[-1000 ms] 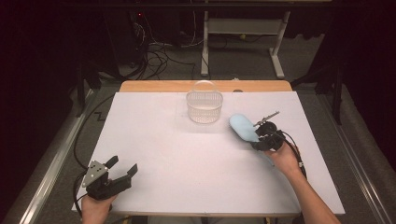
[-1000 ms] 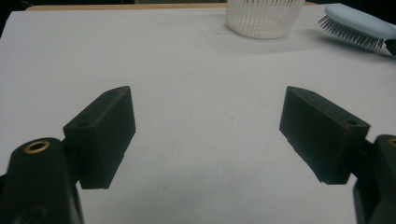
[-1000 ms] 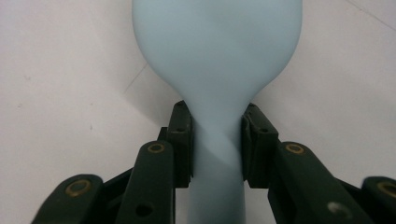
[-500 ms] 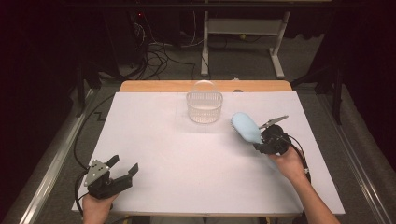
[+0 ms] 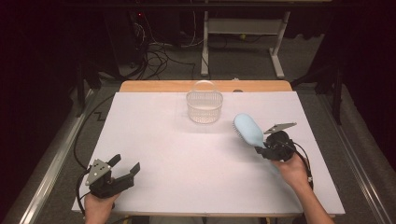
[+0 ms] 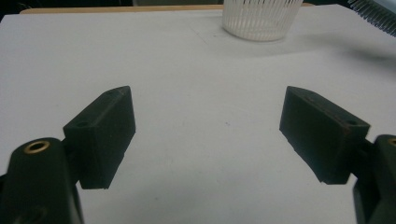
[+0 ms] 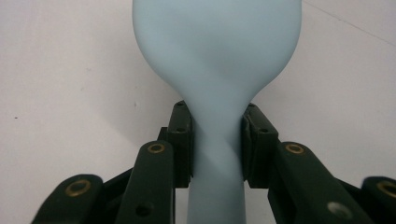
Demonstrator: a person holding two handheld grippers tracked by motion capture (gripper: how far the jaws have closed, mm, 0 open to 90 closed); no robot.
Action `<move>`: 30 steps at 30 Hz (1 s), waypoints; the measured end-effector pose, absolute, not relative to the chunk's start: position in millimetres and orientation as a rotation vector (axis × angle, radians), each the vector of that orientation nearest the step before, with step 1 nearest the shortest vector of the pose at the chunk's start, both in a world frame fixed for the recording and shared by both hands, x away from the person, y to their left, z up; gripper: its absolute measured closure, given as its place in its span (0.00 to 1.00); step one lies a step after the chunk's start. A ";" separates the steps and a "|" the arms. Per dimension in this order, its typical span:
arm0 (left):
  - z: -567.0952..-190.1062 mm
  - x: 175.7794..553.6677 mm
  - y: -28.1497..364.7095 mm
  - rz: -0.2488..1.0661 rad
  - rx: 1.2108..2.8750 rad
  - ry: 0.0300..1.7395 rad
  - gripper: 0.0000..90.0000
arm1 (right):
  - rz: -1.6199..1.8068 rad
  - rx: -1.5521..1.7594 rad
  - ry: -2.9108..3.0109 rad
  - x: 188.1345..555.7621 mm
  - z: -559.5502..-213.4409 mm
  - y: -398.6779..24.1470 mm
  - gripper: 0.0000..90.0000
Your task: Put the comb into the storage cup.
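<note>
A pale blue hairbrush (image 5: pixel 248 130) hangs above the right half of the white table, head pointing up-left, bristles facing down-left. My right gripper (image 5: pixel 266 148) is shut on its handle; in the right gripper view both pads clamp the narrow neck of the hairbrush (image 7: pixel 217 140), smooth back towards the camera. A small white slatted basket (image 5: pixel 204 107) with a thin hoop handle stands at the back middle, left of the brush head. My left gripper (image 5: pixel 126 168) rests at the front left corner, jaws wide apart and empty; its view shows the basket (image 6: pixel 259 18) far ahead and brush bristles (image 6: pixel 376 14) at top right.
The white table top (image 5: pixel 177 154) has a wooden strip (image 5: pixel 154 86) along its far edge. Beyond it are desk legs and tangled cables on a dark floor. Metal rails run along both sides of the table.
My right gripper has carried the hairbrush a little to the right and slightly up, away from the basket. The left gripper has stayed where it was.
</note>
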State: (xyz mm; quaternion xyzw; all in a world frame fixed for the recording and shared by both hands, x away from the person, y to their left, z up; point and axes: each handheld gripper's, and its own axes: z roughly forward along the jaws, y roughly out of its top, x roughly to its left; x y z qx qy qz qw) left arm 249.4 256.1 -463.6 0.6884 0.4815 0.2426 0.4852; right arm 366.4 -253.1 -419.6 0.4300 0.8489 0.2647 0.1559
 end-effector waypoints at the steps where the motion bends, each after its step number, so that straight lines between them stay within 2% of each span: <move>1: -463.5 249.5 255.6 0.592 1.678 1.169 0.20 | 0.766 1.229 2.426 364.6 -419.6 -253.3 0.78; 30: -446.0 258.2 233.8 0.586 1.696 1.082 0.20 | 0.959 1.212 2.357 335.6 -416.4 -251.8 0.78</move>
